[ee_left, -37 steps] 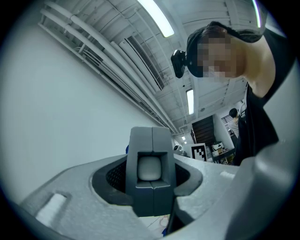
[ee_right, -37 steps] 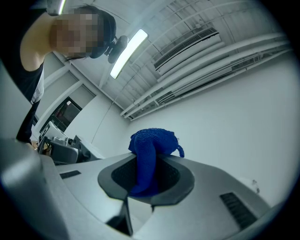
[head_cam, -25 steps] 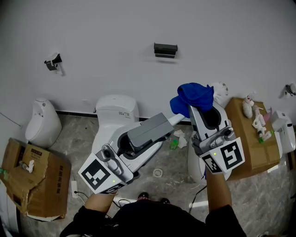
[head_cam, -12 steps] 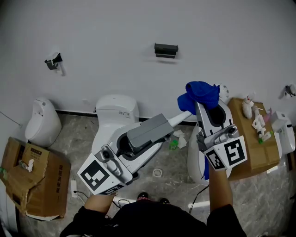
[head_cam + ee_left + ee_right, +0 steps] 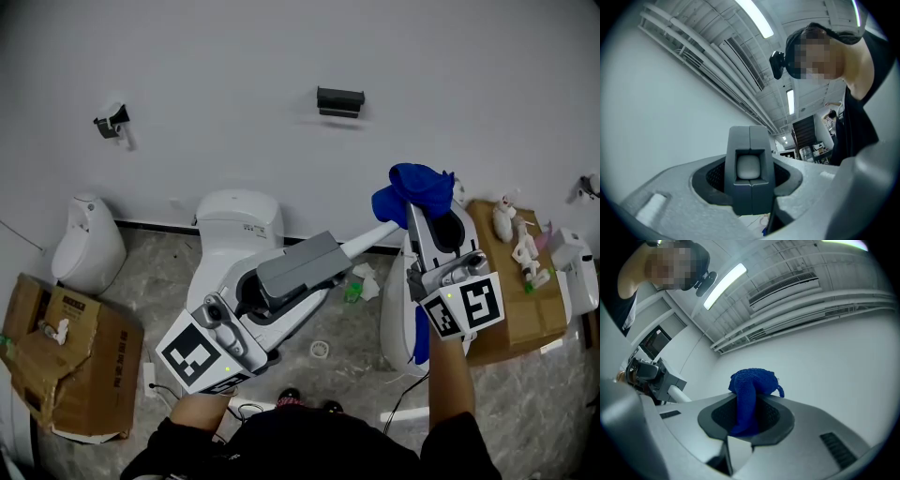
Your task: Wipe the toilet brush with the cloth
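In the head view the left gripper (image 5: pixel 281 286) reaches in from the near left, and its jaws are clamped on the grey block-shaped end of the toilet brush (image 5: pixel 314 261). The brush's long axis slants from there up and to the right, and its white shaft points toward the right gripper (image 5: pixel 422 210). That gripper stands near the right with its jaws pressed together on a bunched blue cloth (image 5: pixel 412 186), which bulges out past the tips. The shaft's far end reaches the cloth's lower edge, but I cannot tell whether the two touch. Behind them a white toilet (image 5: pixel 236 221) stands against the far wall on the grey marbled floor (image 5: pixel 150 272). There is a torn cardboard box (image 5: pixel 70 361) at the near left and a second cardboard box (image 5: pixel 511 295), carrying small items, at the right. A black fixture (image 5: pixel 339 98) is mounted high on the wall. In the left gripper view the brush is seen end-on. Its grey end, with a seam down the middle and a white rounded piece set in a square recess, fills the gap between the jaws. Above it are a person in dark clothing and a ceiling with strip lights. In the right gripper view the cloth rises from between the closed jaws and folds over at the top. At the left edge of this view the brush's grey end shows, with the white shaft slanting toward this gripper.
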The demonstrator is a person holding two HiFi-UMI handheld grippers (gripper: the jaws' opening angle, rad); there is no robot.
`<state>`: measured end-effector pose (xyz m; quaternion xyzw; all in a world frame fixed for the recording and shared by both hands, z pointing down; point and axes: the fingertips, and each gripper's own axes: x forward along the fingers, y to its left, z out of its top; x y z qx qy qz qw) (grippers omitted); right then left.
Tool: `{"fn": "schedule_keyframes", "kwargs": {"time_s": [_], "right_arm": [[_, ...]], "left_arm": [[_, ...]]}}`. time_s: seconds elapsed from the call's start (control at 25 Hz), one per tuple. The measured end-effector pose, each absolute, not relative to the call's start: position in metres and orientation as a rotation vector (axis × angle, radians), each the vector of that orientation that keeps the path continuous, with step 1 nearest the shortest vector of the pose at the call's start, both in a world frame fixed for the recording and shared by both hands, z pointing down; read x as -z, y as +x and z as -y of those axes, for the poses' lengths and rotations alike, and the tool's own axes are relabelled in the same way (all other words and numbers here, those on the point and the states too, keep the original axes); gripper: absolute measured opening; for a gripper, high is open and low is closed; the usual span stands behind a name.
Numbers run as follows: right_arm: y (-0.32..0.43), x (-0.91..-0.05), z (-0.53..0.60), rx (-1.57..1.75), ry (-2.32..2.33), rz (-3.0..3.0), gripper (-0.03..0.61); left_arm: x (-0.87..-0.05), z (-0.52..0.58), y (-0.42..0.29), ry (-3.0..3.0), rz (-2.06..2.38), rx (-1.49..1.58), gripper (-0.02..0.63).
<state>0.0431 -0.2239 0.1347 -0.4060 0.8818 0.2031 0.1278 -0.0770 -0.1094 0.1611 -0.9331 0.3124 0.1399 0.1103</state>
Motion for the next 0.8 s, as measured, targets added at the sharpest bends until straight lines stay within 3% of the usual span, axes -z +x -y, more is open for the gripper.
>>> {"fn": "schedule_keyframes", "kwargs": {"time_s": [0.8], "right_arm": [[0.053, -0.14, 0.24, -0.623, -1.228, -2.571, 0.083]], "left_arm": [[-0.165, 0.11, -0.079, -2.733, -0.934, -0.412, 0.186]]}}
